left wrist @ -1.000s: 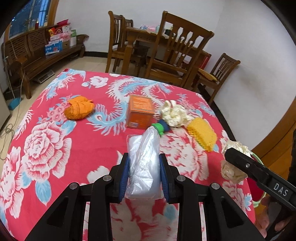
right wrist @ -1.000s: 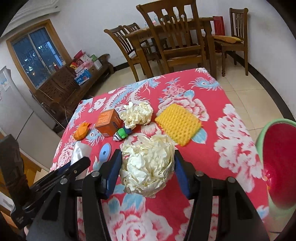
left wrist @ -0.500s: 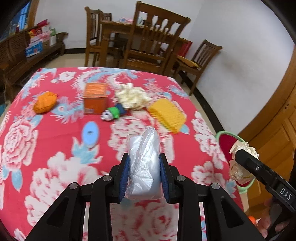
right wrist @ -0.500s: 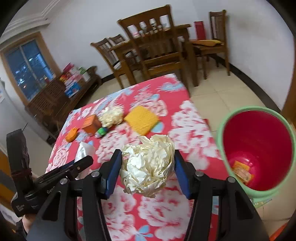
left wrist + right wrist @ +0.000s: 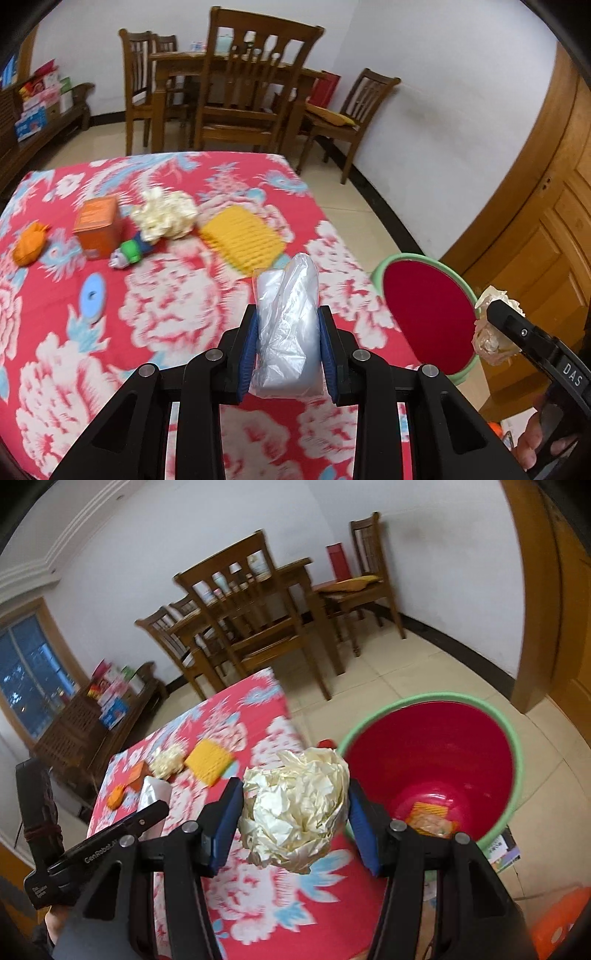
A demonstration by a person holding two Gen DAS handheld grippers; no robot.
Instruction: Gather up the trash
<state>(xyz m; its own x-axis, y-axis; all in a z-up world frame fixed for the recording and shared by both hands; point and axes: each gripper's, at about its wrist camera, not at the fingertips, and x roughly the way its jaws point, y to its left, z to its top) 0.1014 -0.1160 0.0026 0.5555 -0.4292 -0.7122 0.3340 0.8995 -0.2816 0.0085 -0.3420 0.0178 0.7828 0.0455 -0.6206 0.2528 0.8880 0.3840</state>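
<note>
My left gripper is shut on a crumpled clear plastic bag, held above the right part of the red floral table. My right gripper is shut on a ball of crumpled cream paper, hovering over the table's edge beside the red bin with a green rim. That bin stands on the floor right of the table, with some scraps at its bottom. In the left wrist view the right gripper shows at the far right with its paper ball.
On the table lie another crumpled paper ball, a yellow sponge cloth, an orange box, a small green and blue toy, an orange cloth lump and a blue disc. Wooden chairs and a dining table stand behind.
Both grippers have swung to the right across the table toward the bin, each keeping its load. The bin has come into fuller view in both cameras.
</note>
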